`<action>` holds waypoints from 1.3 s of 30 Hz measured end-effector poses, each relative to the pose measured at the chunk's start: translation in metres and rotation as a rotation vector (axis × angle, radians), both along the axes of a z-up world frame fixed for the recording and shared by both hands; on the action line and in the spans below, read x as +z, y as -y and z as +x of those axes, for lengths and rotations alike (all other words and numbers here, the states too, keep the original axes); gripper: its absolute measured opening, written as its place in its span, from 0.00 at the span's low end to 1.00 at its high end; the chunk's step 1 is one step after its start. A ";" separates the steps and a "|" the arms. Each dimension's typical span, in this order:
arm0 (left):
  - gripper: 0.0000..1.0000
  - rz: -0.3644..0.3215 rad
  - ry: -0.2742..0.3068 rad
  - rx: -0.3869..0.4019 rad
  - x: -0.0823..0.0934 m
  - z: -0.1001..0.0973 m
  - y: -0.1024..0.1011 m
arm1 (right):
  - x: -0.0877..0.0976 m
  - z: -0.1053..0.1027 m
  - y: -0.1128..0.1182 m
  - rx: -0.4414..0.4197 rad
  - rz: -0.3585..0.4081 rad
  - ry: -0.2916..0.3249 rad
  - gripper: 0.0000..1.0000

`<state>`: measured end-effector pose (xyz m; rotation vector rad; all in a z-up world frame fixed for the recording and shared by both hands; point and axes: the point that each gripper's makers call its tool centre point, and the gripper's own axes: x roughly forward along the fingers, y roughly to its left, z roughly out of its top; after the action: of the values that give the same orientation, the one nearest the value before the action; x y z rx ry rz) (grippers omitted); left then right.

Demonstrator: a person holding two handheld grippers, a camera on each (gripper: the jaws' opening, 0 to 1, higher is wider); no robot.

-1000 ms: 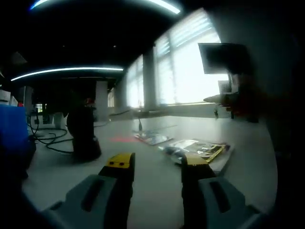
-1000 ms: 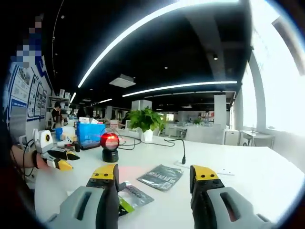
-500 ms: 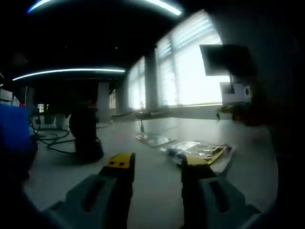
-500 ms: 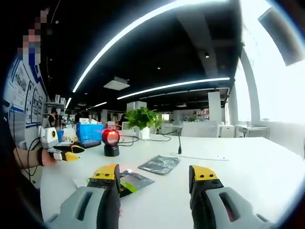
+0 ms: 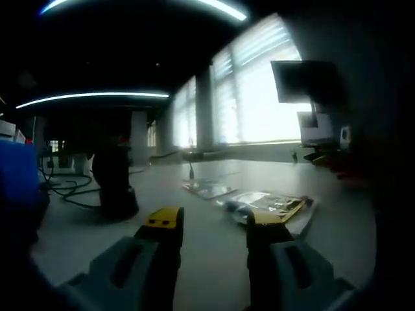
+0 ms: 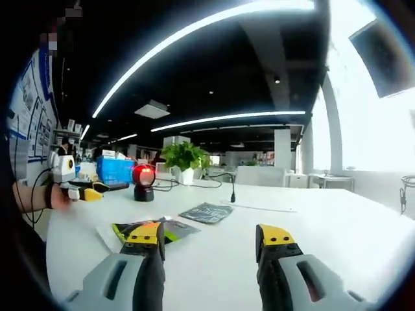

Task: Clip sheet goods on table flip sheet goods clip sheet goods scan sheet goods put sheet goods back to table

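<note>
No brand or label can be read on either packet; print is too small. Right gripper (image 6: pixel 211 236): jaws spread, nothing between them. Left gripper (image 5: pixel 213 223): jaws likewise parted and empty. A yellow-green flat packet (image 6: pixel 152 229) lies on the white table (image 6: pixel 350 227), beside a grey foil packet (image 6: pixel 206 212). The scanner (image 6: pixel 143 182) glows red beyond them. Left gripper view is dim; the scanner (image 5: pixel 113 184) there is a dark silhouette.
</note>
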<state>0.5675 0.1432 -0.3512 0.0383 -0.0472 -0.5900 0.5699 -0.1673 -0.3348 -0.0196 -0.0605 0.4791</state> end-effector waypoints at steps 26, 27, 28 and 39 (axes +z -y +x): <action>0.31 -0.019 0.000 -0.011 0.001 0.000 0.000 | -0.011 0.000 0.004 -0.016 -0.002 0.045 0.44; 0.31 -0.016 -0.002 -0.013 0.000 0.000 0.000 | -0.011 0.000 0.004 -0.019 -0.004 0.046 0.42; 0.31 -0.013 -0.002 -0.012 0.000 -0.001 0.001 | -0.010 0.000 0.004 -0.024 -0.007 0.050 0.39; 0.31 -0.011 0.003 -0.006 0.001 -0.002 0.000 | 0.010 -0.008 0.005 -0.083 0.079 0.086 0.23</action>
<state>0.5658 0.1434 -0.3501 0.0277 -0.0532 -0.5951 0.5621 -0.1722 -0.3250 0.0352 -0.1622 0.3922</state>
